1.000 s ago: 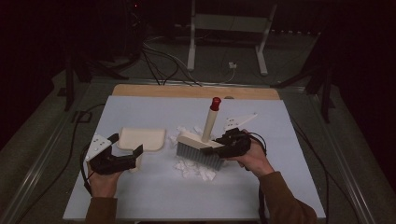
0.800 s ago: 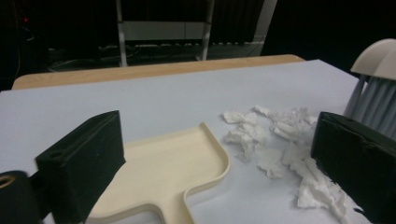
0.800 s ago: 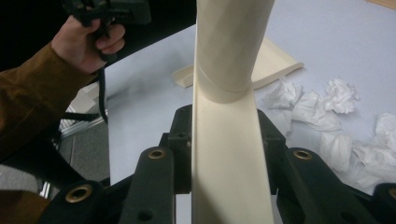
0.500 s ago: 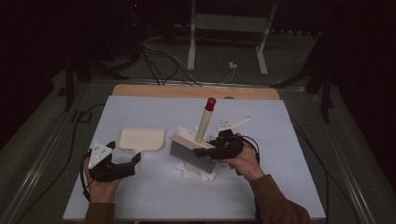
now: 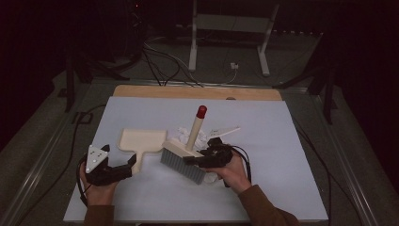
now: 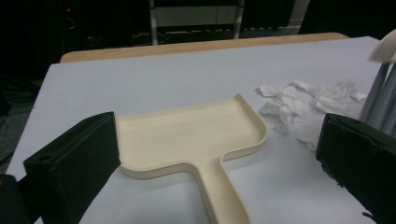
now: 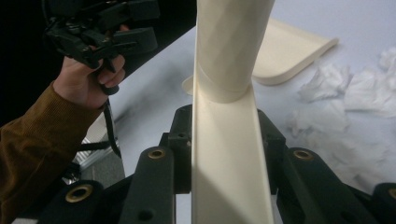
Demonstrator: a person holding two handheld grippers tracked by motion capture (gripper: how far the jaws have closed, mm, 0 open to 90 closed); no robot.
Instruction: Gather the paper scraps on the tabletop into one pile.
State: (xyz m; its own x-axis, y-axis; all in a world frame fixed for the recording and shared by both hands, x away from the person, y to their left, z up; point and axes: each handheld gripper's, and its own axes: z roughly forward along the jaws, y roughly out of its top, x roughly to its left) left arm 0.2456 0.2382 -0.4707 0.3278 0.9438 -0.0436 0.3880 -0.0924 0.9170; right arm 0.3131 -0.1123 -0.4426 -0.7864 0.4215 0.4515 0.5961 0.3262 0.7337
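The right tongs (image 5: 195, 160) pinched the brush (image 5: 184, 157) by its cream head, with the jaws pressed against both sides of it, as the right gripper view showed (image 7: 224, 186). The brush stood just right of the dustpan (image 5: 140, 142); its grey bristles pointed down toward the tabletop (image 5: 282, 155) and its handle rose at a tilt to a red tip. Crumpled paper (image 5: 181, 133) lay just right of the dustpan, behind and beneath the brush. In the left gripper view the paper (image 6: 308, 105) sat close off the pan's right corner.

The left tongs (image 5: 127, 168) were spread and pinched nothing. They rested low just in front of the dustpan, beside its handle, which pointed toward the person. In the left gripper view the dustpan (image 6: 191, 135) lay flat between the two spread jaws, its handle running down the middle, apart from both
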